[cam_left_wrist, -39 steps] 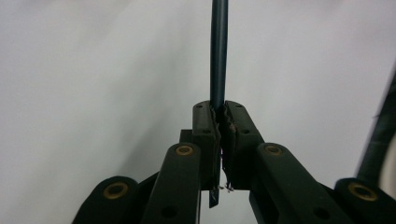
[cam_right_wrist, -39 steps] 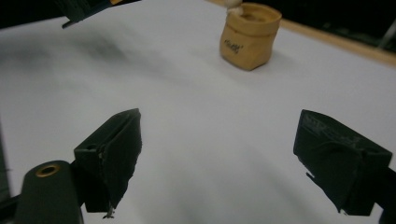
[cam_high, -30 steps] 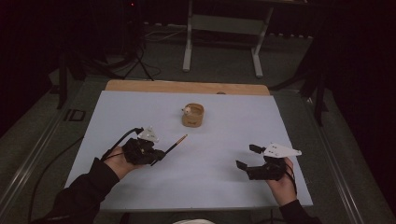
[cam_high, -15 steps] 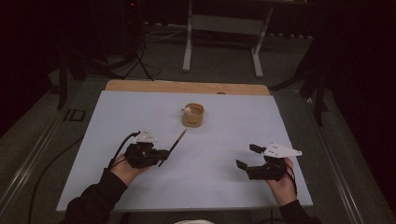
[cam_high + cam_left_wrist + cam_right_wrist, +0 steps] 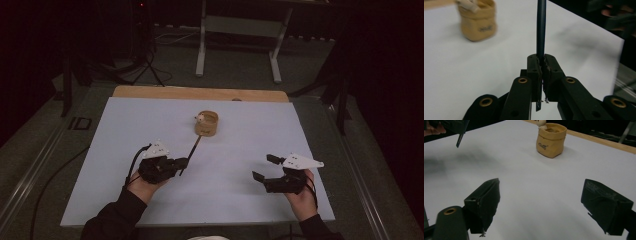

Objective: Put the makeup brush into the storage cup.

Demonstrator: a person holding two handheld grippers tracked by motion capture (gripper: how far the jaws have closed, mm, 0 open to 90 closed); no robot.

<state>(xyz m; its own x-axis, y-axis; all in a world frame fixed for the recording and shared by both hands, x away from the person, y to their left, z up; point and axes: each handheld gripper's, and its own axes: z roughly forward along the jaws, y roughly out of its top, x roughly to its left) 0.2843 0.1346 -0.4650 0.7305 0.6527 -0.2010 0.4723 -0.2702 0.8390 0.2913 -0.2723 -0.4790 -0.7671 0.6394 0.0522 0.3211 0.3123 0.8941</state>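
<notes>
My left gripper (image 5: 183, 162) (image 5: 542, 62) is shut on the lower end of a thin dark stick (image 5: 191, 152) (image 5: 541, 27). The stick slants away from the jaws toward a small tan sack-shaped pot (image 5: 206, 124) (image 5: 477, 21) (image 5: 551, 140) at the middle of the white mat, its far tip close to the pot's base. A pale object pokes from the pot's rim. My right gripper (image 5: 265, 167) (image 5: 545, 205) hovers open over the mat's right front, nothing between its jaws. In the right gripper view the left gripper (image 5: 451, 125) and the stick's end (image 5: 460, 138) appear at top left.
The white mat (image 5: 125, 130) covers a wooden table whose far edge (image 5: 200, 93) is bare. Beyond it, on the dark floor, stand a metal frame (image 5: 237, 30) and cables. A cable (image 5: 134, 162) trails from the left gripper.
My left gripper has shifted a little right, and the stick has swung from slanting right to pointing more directly at the pot. The right gripper has not moved.
</notes>
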